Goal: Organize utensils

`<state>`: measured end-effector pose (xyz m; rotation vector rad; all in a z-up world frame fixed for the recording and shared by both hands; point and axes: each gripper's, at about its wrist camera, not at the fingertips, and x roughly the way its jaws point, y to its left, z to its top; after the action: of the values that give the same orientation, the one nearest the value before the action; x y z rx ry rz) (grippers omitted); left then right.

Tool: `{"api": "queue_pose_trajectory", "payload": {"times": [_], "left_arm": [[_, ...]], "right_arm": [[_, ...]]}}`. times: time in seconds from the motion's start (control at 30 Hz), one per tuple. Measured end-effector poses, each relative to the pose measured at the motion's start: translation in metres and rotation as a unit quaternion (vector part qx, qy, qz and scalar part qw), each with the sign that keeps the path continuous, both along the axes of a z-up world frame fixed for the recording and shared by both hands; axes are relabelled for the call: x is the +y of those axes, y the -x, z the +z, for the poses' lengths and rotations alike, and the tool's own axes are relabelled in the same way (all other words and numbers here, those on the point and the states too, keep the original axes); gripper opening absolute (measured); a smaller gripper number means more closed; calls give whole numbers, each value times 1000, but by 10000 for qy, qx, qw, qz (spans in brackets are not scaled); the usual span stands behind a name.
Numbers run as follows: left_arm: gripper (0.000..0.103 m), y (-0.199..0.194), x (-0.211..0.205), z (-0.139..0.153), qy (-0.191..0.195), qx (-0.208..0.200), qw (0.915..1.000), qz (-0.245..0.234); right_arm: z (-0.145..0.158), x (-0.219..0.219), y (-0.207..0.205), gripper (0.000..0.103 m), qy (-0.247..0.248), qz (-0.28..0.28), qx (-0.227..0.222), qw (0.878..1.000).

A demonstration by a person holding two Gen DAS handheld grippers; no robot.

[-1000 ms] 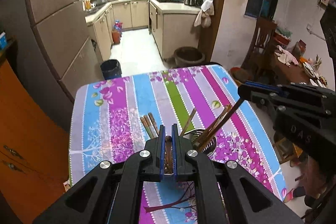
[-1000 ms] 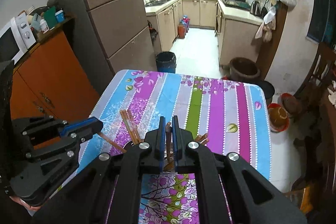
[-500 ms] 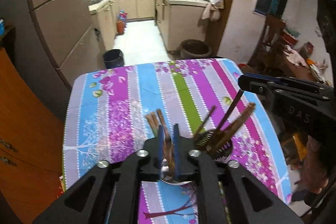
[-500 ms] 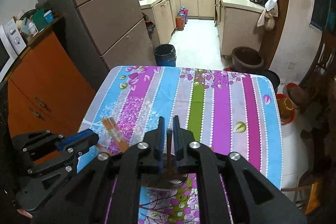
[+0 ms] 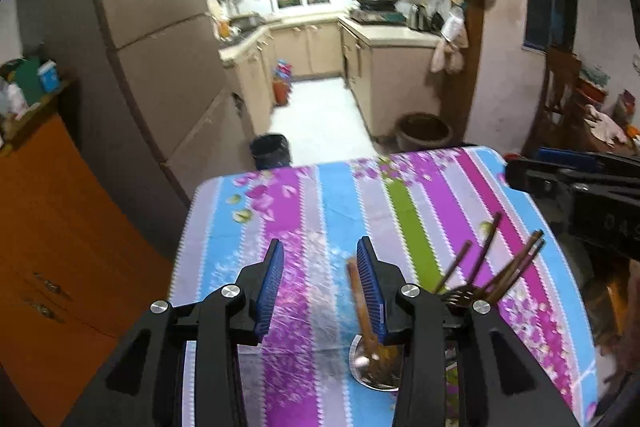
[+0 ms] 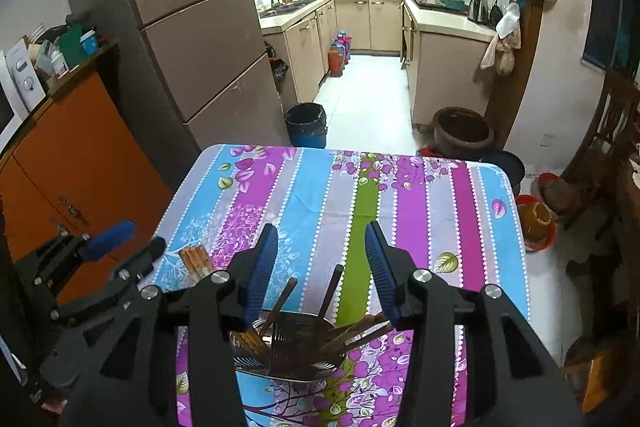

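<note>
Jaws of both my left gripper (image 5: 320, 263) and right gripper (image 6: 322, 247) are opening; I let chopsticks (image 6: 332, 293) drop straight into the metal holder (image 6: 288, 363).

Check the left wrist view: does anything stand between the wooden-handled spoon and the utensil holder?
Yes. The left hand-held gripper has its jaws opening with the spoon between them. Its finger on the holder's side sits directly between the spoon and the utensil holder. Otherwise only tablecloth shows there.

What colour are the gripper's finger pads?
Blue pads, clearest in the right wrist view.
</note>
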<state>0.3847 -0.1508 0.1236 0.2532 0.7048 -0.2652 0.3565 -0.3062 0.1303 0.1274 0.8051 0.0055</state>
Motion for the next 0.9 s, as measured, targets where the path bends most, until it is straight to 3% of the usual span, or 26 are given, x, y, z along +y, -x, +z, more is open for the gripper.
{"api": "queue_pose_trajectory", "payload": {"times": [0.1,0.27,0.47,0.6,0.9], "left_arm": [[43,8,5,5,-150,-333,9991,215],[45,30,10,4,-156,-551,9980,267],[46,58,6,-13,-30,-508,9987,27],[47,76,1,-31,35,-427,9990,-136],[49,118,10,-74,301,-359,9989,-100]], "right_arm": [[4,4,7,44,60,61,-82,9999],[3,12,27,44,235,151,-255,9993],[-13,18,54,44,285,171,-461,9984],[-29,27,76,46,566,134,-720,9957],[-66,35,126,46,736,-17,-1116,9910]]}}
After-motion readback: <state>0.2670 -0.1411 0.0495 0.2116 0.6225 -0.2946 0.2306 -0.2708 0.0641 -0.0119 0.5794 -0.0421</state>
